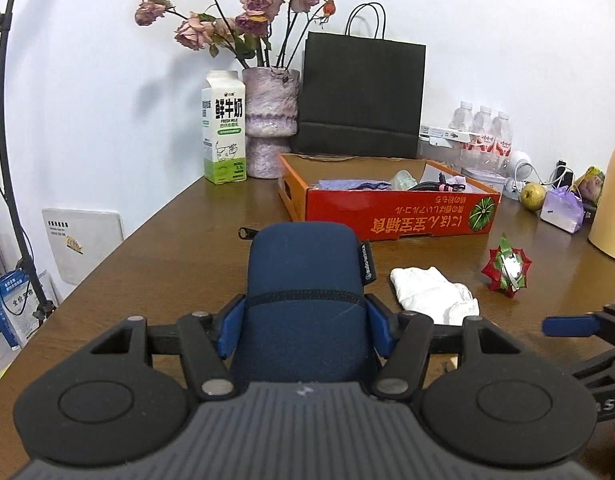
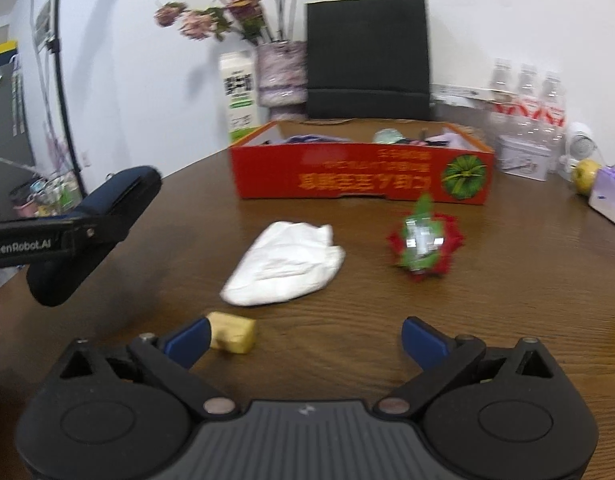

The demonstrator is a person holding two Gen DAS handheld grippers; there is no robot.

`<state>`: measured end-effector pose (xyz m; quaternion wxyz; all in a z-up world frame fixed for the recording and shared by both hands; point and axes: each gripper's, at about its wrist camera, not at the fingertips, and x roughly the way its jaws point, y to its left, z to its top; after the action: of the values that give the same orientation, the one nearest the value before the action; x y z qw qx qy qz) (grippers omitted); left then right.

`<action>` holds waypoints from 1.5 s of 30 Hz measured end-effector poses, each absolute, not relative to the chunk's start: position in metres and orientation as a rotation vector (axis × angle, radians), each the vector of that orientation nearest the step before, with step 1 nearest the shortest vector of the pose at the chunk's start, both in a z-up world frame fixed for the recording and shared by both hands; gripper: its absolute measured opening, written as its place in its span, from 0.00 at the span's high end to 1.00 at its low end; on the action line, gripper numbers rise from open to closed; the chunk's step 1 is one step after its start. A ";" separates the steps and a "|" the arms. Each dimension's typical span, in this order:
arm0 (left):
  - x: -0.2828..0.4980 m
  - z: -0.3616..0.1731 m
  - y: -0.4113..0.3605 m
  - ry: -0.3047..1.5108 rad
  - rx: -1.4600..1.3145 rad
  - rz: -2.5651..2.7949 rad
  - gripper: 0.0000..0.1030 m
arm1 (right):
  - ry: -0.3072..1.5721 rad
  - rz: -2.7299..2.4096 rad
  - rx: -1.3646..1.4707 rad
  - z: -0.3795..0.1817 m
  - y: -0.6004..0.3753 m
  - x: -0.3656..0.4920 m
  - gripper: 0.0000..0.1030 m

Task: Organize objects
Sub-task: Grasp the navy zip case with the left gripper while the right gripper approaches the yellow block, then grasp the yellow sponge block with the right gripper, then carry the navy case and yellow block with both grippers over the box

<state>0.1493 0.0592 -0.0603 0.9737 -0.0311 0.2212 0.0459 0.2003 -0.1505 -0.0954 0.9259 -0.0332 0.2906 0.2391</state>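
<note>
The left tongs [image 1: 303, 322] grip a padded navy fabric pouch [image 1: 305, 280] by its sides, long axis pointing ahead toward the red cardboard box [image 1: 391, 210], which lies beyond and slightly right on the wood-grain counter [image 1: 179, 248]. The right tongs [image 2: 303, 338] gape wide and empty; a small yellowish block [image 2: 233, 332] sits just beside the left finger, a crumpled white cloth [image 2: 285, 264] and a spiky red-green foil ornament [image 2: 425, 242] farther ahead.

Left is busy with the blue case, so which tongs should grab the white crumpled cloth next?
Right. The right tongs are open and empty, facing the white crumpled cloth lying just ahead on the table. The left tongs are shut on the blue case, which probably goes into the red box.
</note>
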 end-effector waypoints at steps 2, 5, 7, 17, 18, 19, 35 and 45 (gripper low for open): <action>0.145 -0.061 0.062 0.446 -0.071 0.094 0.39 | 0.607 0.500 -0.067 -0.096 -0.142 0.199 0.13; 0.141 -0.061 0.064 0.446 -0.082 0.093 0.39 | 0.619 0.521 -0.075 -0.097 -0.133 0.196 0.21; 0.137 -0.061 0.066 0.443 -0.089 0.089 0.39 | 0.624 0.535 -0.084 -0.097 -0.126 0.194 0.25; 0.129 -0.060 0.066 0.435 -0.112 0.068 0.39 | 0.622 0.523 -0.175 -0.098 -0.100 0.187 0.60; 0.129 -0.060 0.066 0.435 -0.112 0.068 0.39 | 0.621 0.528 -0.173 -0.097 -0.100 0.186 0.69; 0.129 -0.060 0.066 0.435 -0.112 0.068 0.39 | 0.620 0.528 -0.171 -0.097 -0.101 0.185 0.69; 0.136 -0.051 0.054 0.421 -0.095 0.050 0.39 | 0.538 0.501 -0.123 -0.082 -0.123 0.189 0.70; 0.156 -0.038 0.032 0.408 -0.089 0.036 0.39 | 0.488 0.479 -0.106 -0.069 -0.144 0.201 0.70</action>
<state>0.1562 0.0325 -0.0380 0.9782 -0.0442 0.2023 0.0177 0.2011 -0.1438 -0.0685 0.9407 -0.0521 0.2393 0.2346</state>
